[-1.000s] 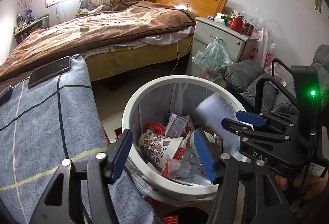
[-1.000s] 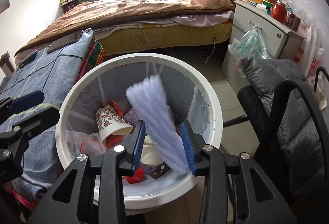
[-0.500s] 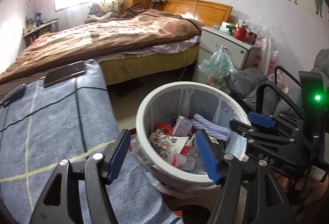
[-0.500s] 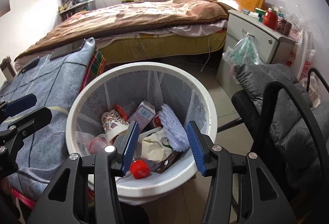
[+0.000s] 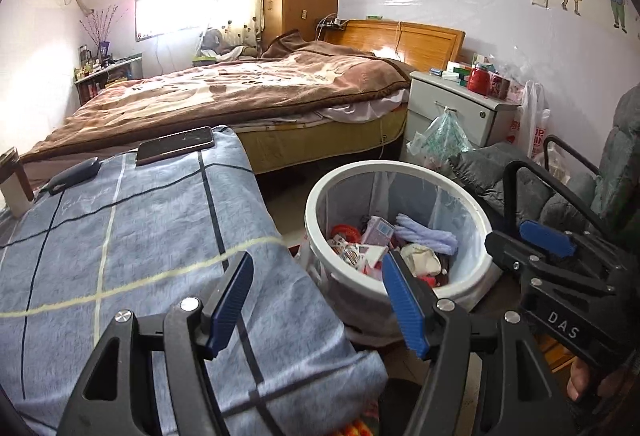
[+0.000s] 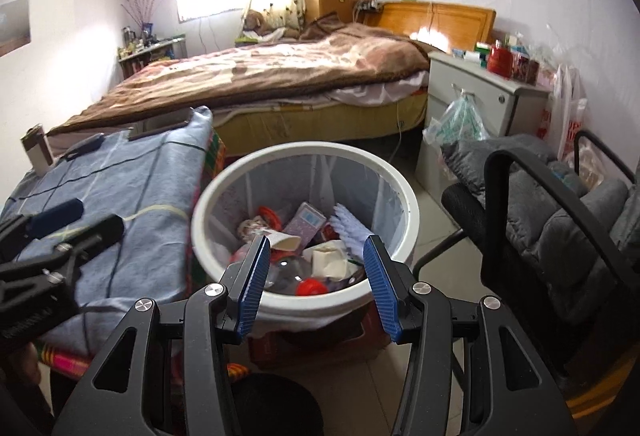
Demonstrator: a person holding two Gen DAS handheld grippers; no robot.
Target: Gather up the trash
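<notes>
Right gripper (image 6: 316, 278) jaws apart, nothing between them; a second ago they pinched the lavender ribbed cloth (image 6: 352, 226) over the bin, now it lies inside the white trash bin (image 6: 304, 302) on top of the trash, long axis slanting toward the far right wall. Left gripper (image 5: 318, 302) also spread and empty, pulled back from the bin over the blue checked cover (image 5: 120, 236). "DAS" reads on the right gripper's body in left view. Phone (image 5: 176, 144) lies on the cover's far edge.

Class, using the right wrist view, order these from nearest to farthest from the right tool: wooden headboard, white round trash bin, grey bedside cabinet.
1. White round trash bin, directly ahead, just beyond the right tool.
2. Grey bedside cabinet, right.
3. Wooden headboard, far wall.
</notes>
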